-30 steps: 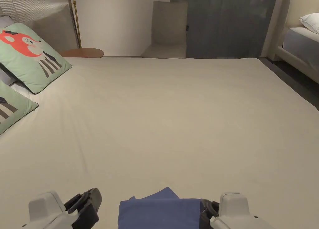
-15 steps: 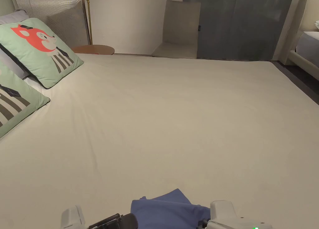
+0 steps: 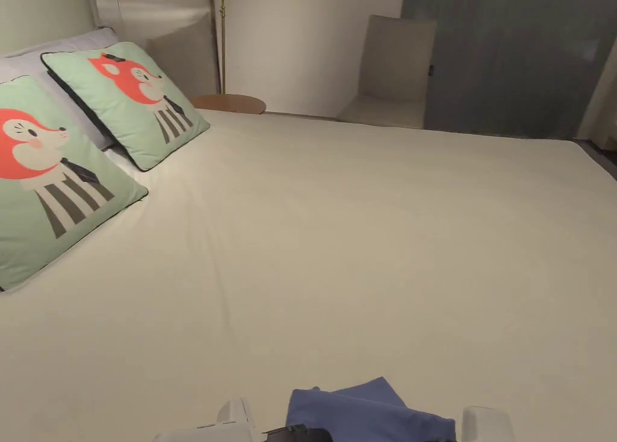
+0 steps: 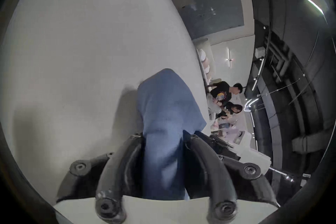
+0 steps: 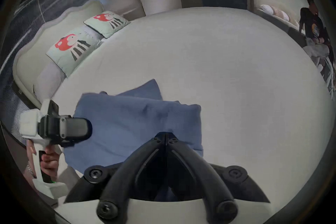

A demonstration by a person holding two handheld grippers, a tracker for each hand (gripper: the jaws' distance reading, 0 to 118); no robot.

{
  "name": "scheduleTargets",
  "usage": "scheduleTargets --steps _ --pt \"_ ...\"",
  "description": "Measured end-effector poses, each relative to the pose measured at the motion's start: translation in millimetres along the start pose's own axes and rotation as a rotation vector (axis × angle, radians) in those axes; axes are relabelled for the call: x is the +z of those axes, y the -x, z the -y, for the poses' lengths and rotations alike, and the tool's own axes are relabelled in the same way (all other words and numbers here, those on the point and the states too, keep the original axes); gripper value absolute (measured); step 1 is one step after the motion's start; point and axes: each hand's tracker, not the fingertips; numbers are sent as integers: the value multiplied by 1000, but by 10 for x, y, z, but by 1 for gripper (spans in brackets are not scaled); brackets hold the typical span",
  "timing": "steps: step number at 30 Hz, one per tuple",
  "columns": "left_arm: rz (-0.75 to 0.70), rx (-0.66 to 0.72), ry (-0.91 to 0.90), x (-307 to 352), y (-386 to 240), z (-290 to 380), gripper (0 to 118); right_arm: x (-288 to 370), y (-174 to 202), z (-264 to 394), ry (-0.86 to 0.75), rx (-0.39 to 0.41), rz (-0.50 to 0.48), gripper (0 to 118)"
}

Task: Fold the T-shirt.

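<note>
Your left gripper (image 4: 163, 138) clamps a fold of the blue shirt (image 4: 167, 106), which lies on the bed (image 4: 81, 46).

- Head view: high over near bed (image 3: 361, 250) edge, facing 12 o'clock across it.
- Left gripper view: rolled sideways, close on T-shirt (image 4: 163, 109).
- Right gripper view: low, close; shares T-shirt (image 5: 138, 122), pillows (image 5: 72, 49) w/ head view.

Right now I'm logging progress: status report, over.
Left gripper shut on T-shirt. Right gripper jaws closed, over the shirt; grip unclear. Shirt folded on bed. Nothing obstructing.
</note>
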Motion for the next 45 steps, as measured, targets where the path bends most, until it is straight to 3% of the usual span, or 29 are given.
scheduleTargets --steps 2,4,8,18,25,27,28,30,31,32,37,40,42,43,44,45 --pt "-13 -44 12 128 -54 -43 22 90 30 -57 -25 -45 -35 0" --pt "-22 -97 -9 340 -103 -105 21 183 114 -147 -57 -20 -37 0" --pt "4 -68 -111 995 35 -398 21 252 305 -335 -107 9 -63 0" --pt "-221 27 -419 2813 706 -1268 21 9 789 -562 -117 34 -98 0" --pt "-291 102 -454 3076 1094 -1487 21 -141 1004 -631 -92 72 -97 0" --pt "-324 110 -457 3014 1122 -1450 33 -149 1015 -637 -92 80 -97 0" --pt "-365 110 -467 2994 1111 -1432 47 -147 1018 -640 -91 83 -95 0" --pt "-498 74 -515 2934 1035 -1358 92 -132 1010 -644 -98 100 -83 0" --pt "-556 21 -540 2903 963 -1309 105 -110 1003 -650 -102 105 -79 0" --pt "-603 -40 -559 2882 871 -1250 110 -87 990 -658 -107 108 -76 0" --pt "-790 -256 -706 2777 144 -894 110 49 867 -683 -147 104 -57 0" --pt "-778 -382 -780 2596 -326 -619 110 141 761 -668 -173 87 -54 0" --pt "-714 -436 -741 2454 -459 -529 97 202 683 -642 -191 76 -49 0" --pt "-675 -451 -696 2330 -559 -458 83 234 645 -629 -199 70 -46 0" --pt "-650 -468 -662 2174 -653 -384 61 273 603 -616 -206 65 -41 0" --pt "-638 -474 -621 1985 -751 -318 61 323 549 -599 -221 55 -33 0"
